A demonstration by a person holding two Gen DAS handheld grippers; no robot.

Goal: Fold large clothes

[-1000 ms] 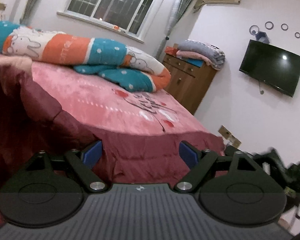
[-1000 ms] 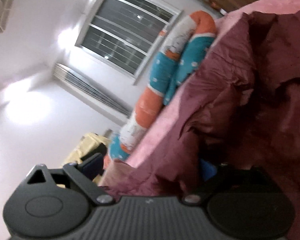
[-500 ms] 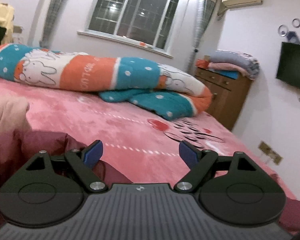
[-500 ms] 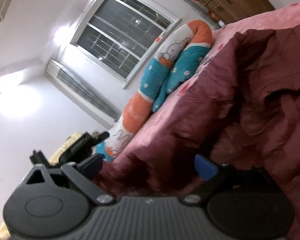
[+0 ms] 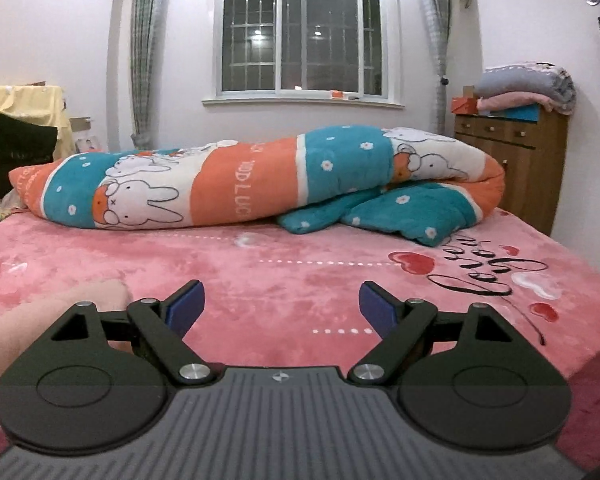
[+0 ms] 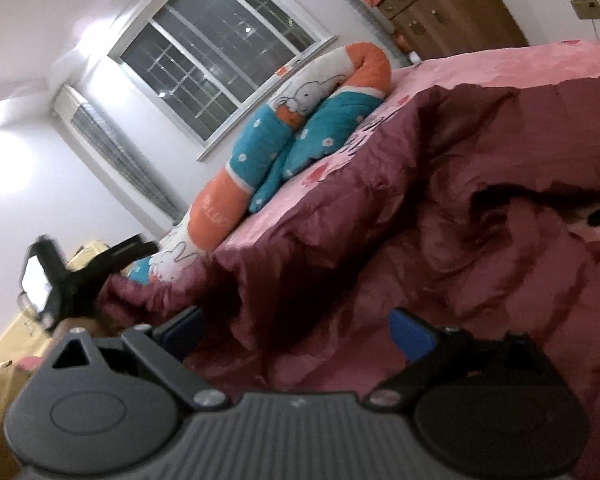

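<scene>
Both grippers empty over the bed, with the maroon garment lying loose between folds.

The left gripper point(image 5: 280, 306) hangs with its blue pads spread wide and nothing between them, facing the rolled rabbit-print quilt point(image 5: 236, 184) along the far edge of the pink bedspread point(image 5: 300, 276). The right gripper point(image 6: 296, 334) is likewise wide apart and grips nothing, tilted above the maroon garment point(image 6: 440, 248), which lies rumpled across the near side of the bed with a raised ridge and deep creases. A pale pink cloth point(image 5: 40, 312) sits near the left edge. The step in hand looks like a regrasp between folds: each gripper probably needs to find an edge or corner of the garment, close on it, then carry it over flat. The loose, heaped fabric may make a single layer hard to pick out.
</scene>
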